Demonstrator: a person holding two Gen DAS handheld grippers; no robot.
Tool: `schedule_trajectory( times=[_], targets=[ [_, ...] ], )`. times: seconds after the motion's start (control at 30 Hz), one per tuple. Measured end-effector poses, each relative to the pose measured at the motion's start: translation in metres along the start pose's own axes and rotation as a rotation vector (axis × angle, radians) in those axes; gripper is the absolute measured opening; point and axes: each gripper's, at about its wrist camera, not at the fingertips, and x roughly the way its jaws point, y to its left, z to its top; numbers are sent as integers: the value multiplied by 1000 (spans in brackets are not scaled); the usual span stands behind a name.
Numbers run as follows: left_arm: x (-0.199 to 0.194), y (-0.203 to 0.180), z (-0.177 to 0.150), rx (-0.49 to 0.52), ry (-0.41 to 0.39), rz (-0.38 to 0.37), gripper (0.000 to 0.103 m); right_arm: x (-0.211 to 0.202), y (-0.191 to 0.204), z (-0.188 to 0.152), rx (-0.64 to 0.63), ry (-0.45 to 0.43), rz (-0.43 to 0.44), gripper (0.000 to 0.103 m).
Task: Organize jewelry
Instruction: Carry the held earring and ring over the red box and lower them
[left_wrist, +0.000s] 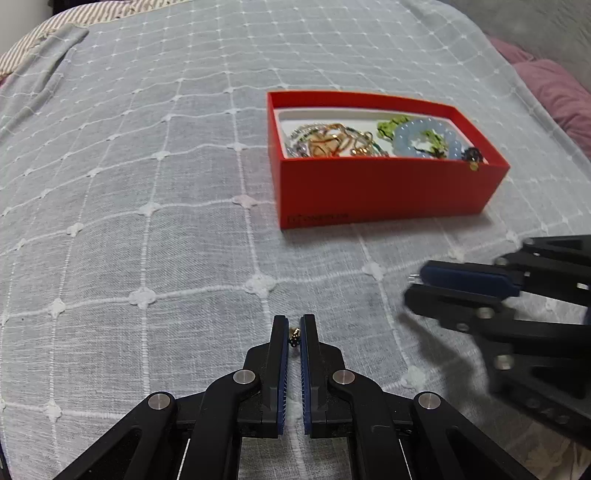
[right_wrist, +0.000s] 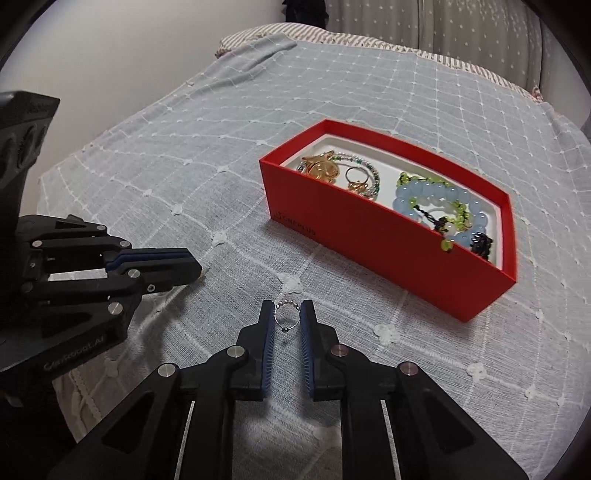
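A red open box (left_wrist: 384, 192) (right_wrist: 384, 258) lies on the bed and holds several pieces: a gold pendant (right_wrist: 322, 168), a blue bead bracelet (right_wrist: 439, 194) and a green bead string (left_wrist: 393, 125). My left gripper (left_wrist: 294, 325) is shut on a small gold and black earring (left_wrist: 294, 336), just above the blanket, short of the box. My right gripper (right_wrist: 287, 314) is shut on a thin beaded ring (right_wrist: 286, 314), near the box's front wall. The right gripper also shows in the left wrist view (left_wrist: 417, 286), the left one in the right wrist view (right_wrist: 195, 267).
A grey blanket with a white grid (left_wrist: 147, 184) covers the bed. A striped pillow (right_wrist: 295, 33) lies at the far end. Pink bedding (left_wrist: 554, 88) lies beyond the box on the right.
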Motion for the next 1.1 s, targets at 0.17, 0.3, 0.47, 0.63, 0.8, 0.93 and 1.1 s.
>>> schedule_trajectory(
  times=[0.17, 0.3, 0.47, 0.63, 0.8, 0.93, 1.1],
  targets=[
    [-2, -2, 5, -2, -19, 6, 3, -14, -5, 3, 16, -17, -5, 15],
    [-2, -5, 10, -3, -28, 3, 3, -22, -9, 5, 27, -32, -11, 15],
    [-6, -9, 18, -7, -51, 1, 3, -34, -11, 9, 31, -55, -25, 15],
    [-11, -10, 30, -24, -81, -9, 3, -47, -23, 15, 52, -88, -42, 15],
    [-14, -9, 47, -40, -121, -30, 3, -58, -44, 21, 111, -121, -62, 15],
    [-13, -13, 61, -53, -149, -55, 3, -62, -56, 25, 149, -136, -79, 15],
    [-7, -21, 76, -70, -171, -93, 3, -59, -68, 34, 184, -152, -99, 15]
  ],
)
